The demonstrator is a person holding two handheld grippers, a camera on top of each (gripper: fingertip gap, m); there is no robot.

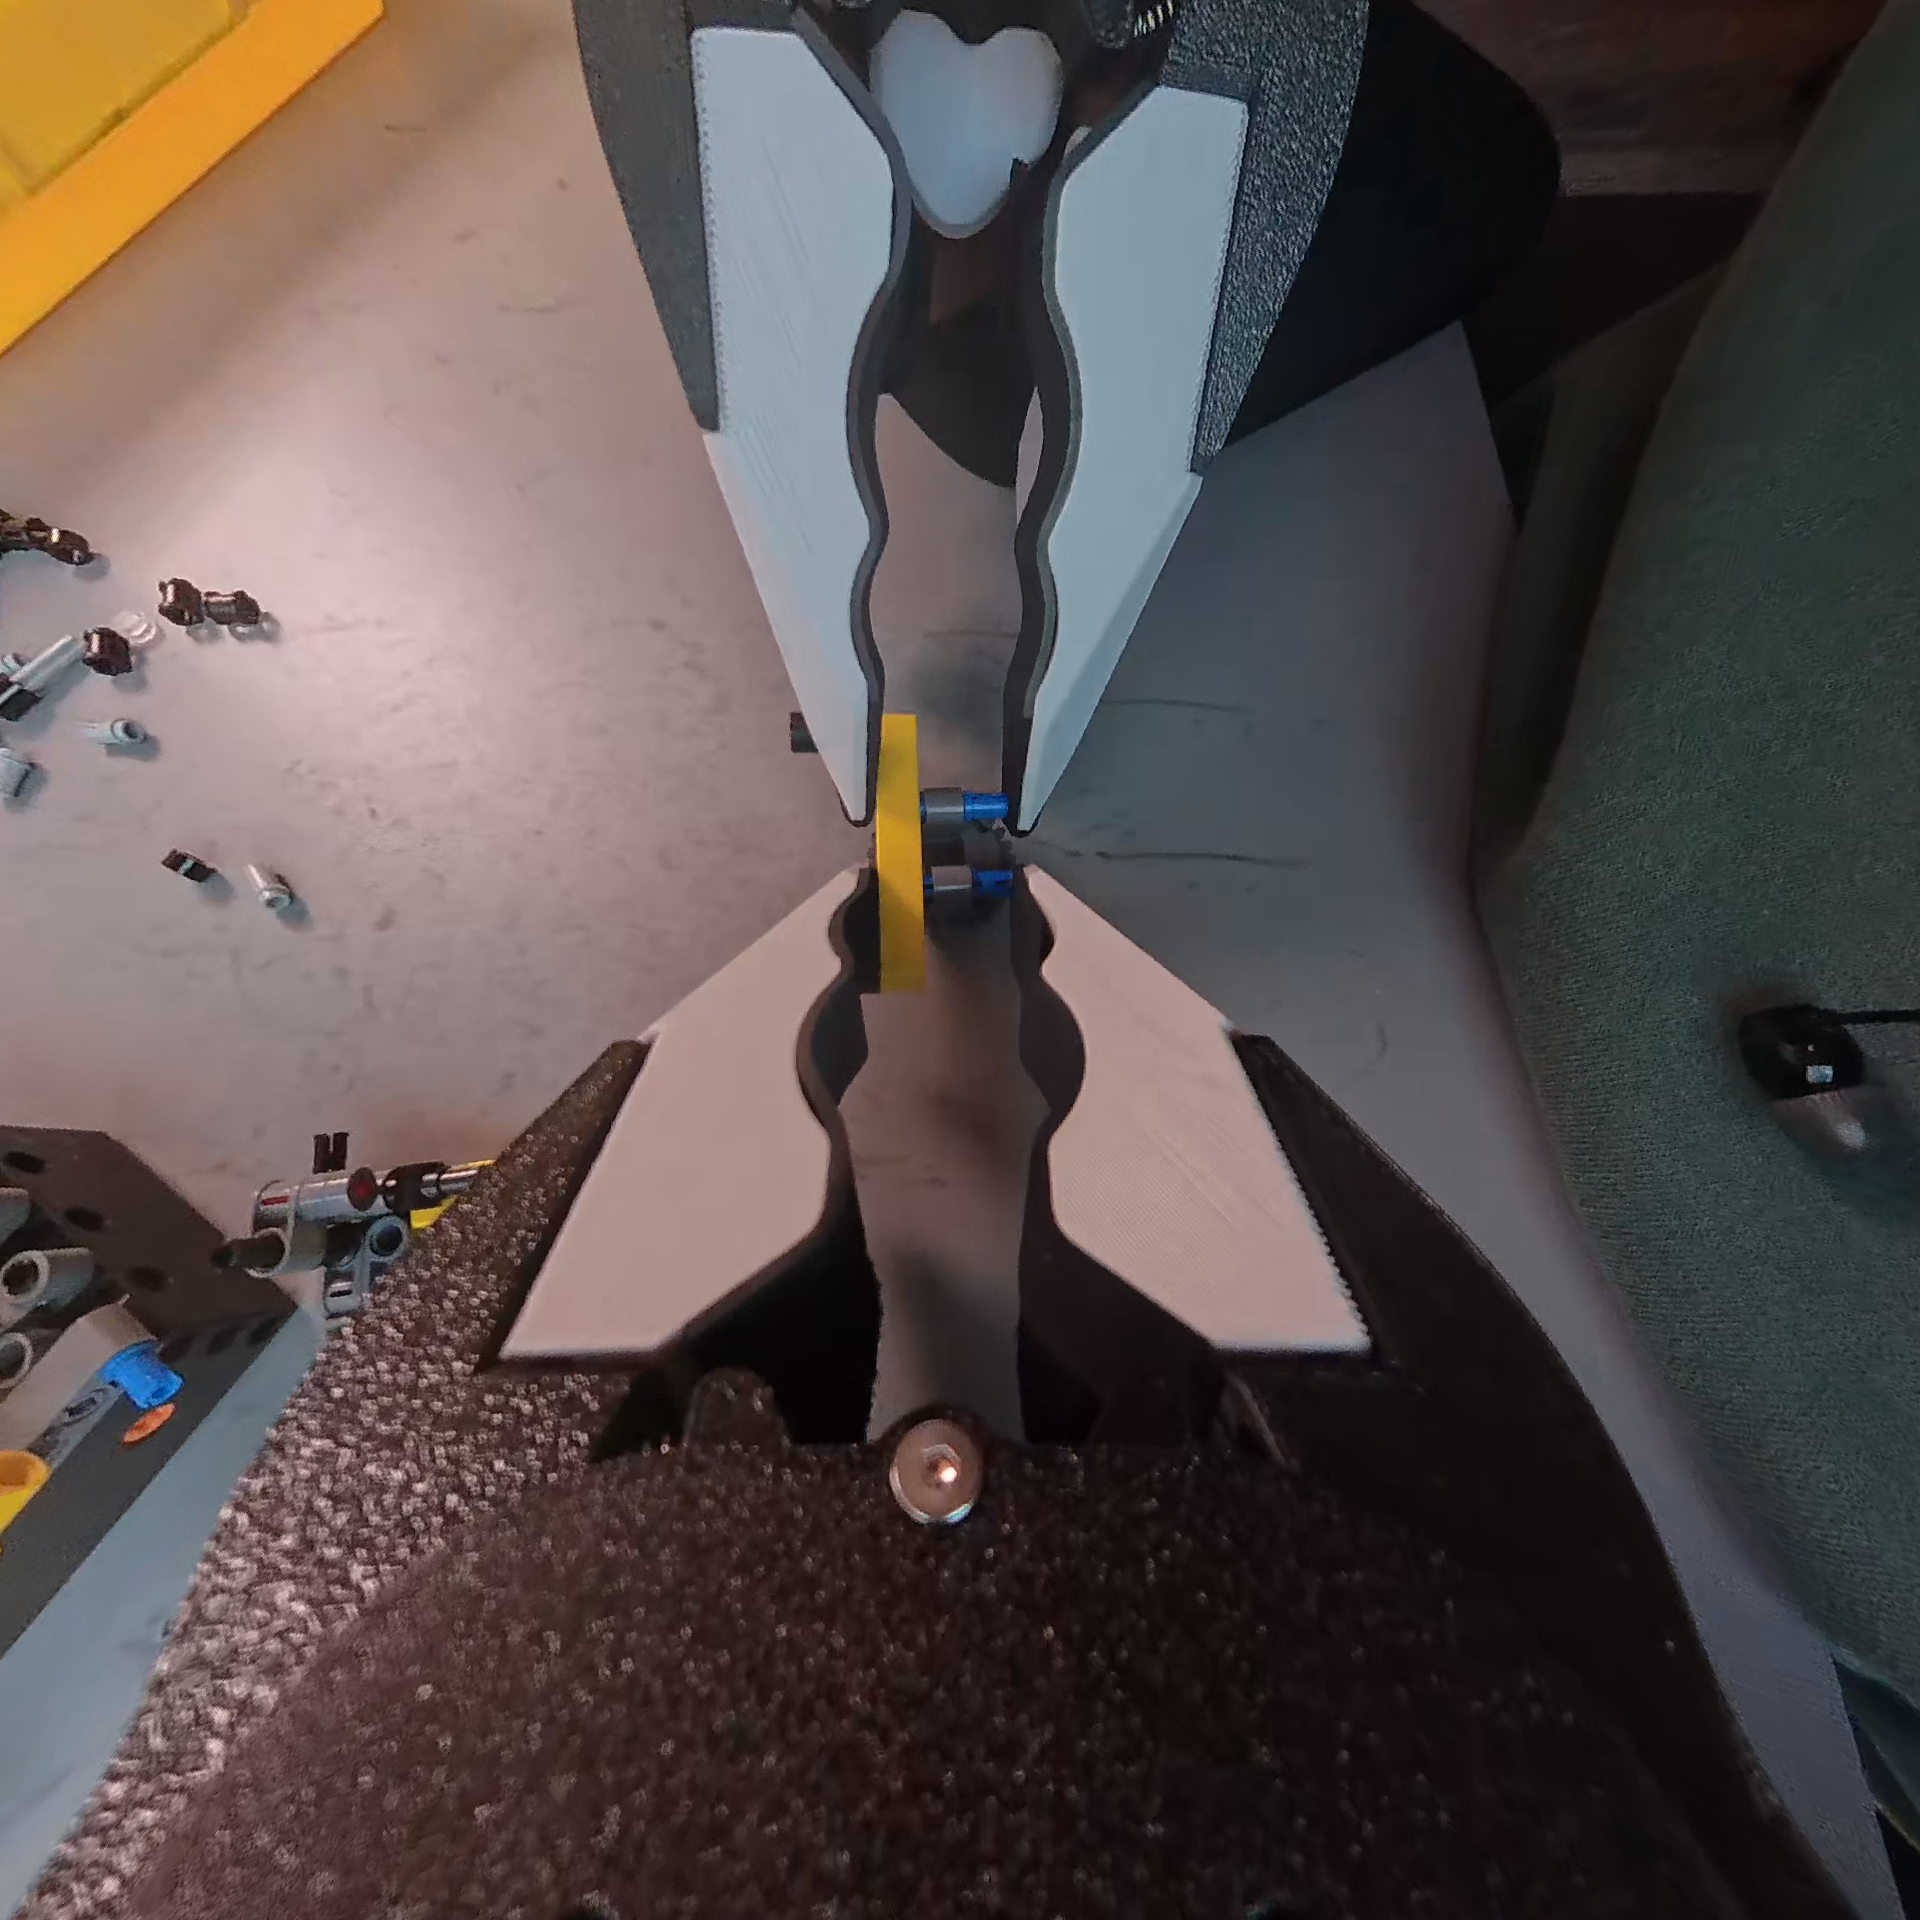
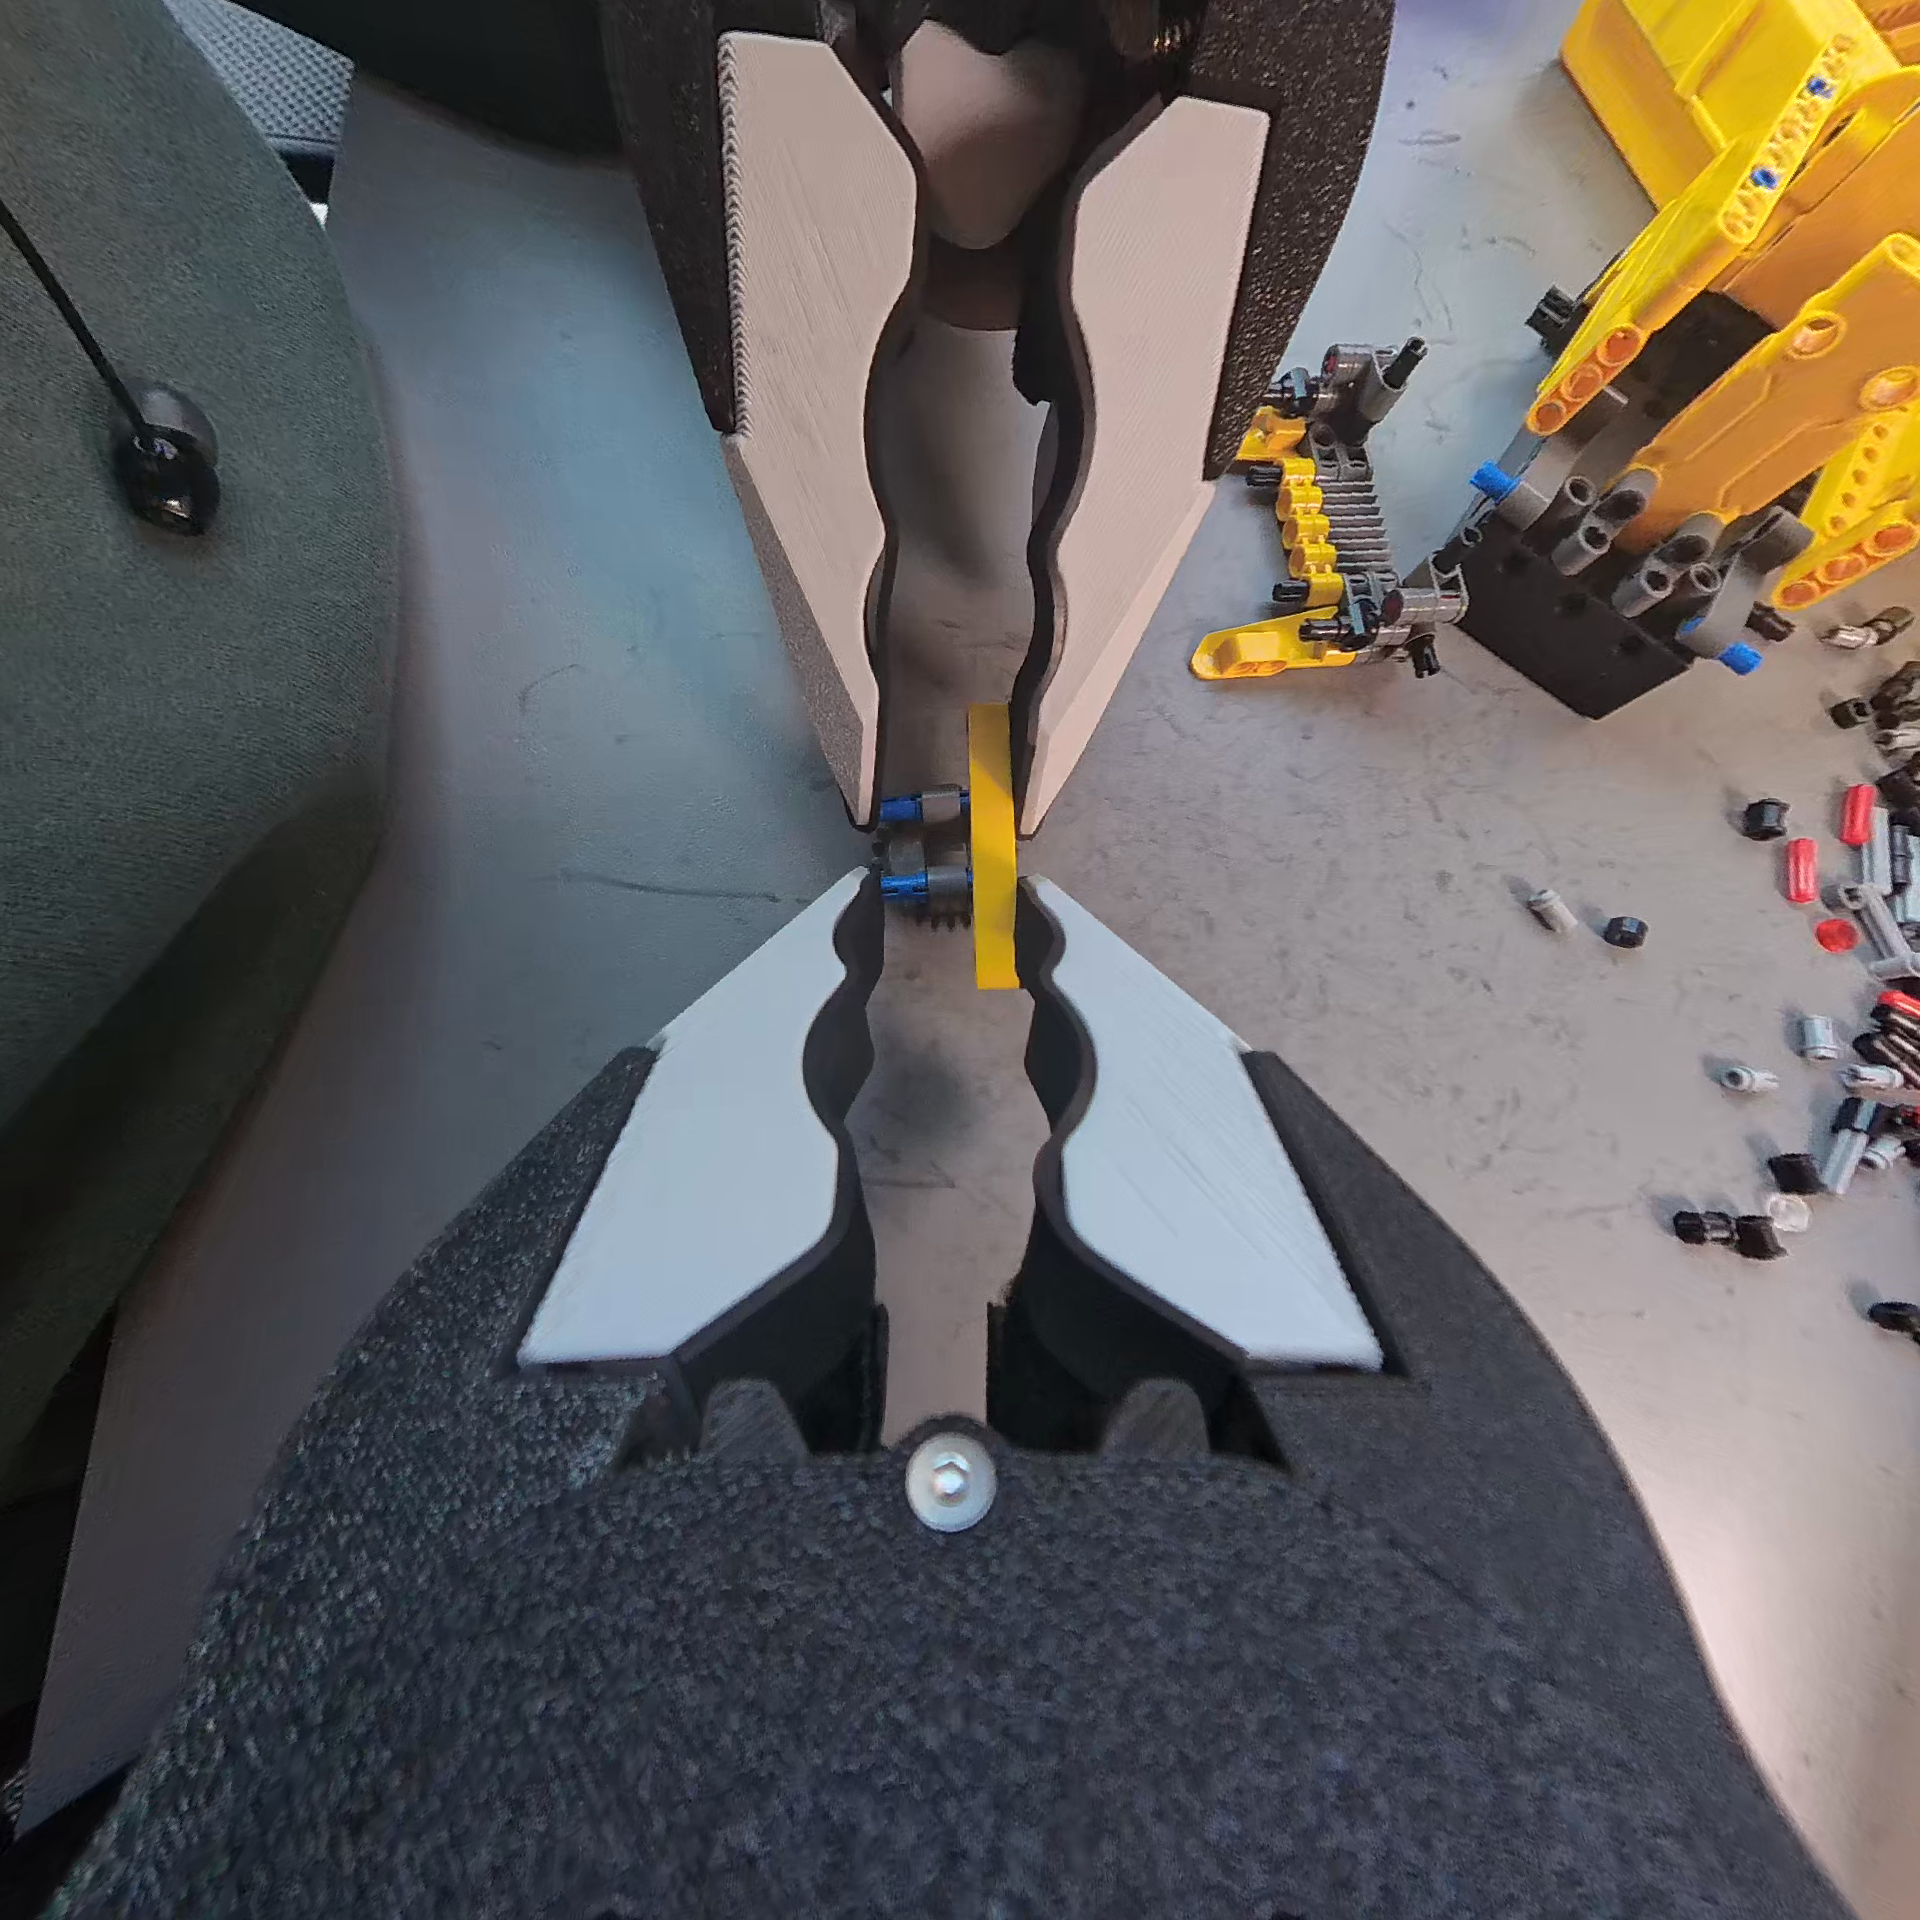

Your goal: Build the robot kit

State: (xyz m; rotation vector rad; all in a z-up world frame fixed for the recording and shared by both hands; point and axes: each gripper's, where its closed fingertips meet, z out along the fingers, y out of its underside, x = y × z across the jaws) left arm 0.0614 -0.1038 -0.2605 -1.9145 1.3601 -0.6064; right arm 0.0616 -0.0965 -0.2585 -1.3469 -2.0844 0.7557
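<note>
A small assembly, a yellow disc-like piece with two blue pins in grey bushes, hangs above the grey table between two facing grippers. My left gripper comes in from below in its view. It is shut on the assembly, one finger against the yellow piece and the other against the lower pin's end. My right gripper meets it from above, tip to tip. In the right wrist view my right gripper clamps the same yellow piece and blue pins, with the left gripper opposite.
Loose black, grey and red pins are scattered on the table. A yellow and black brick model and a small yellow and grey toothed sub-assembly stand beyond. A green fabric seat borders the table's curved edge. My left and right fingertips are right by each other.
</note>
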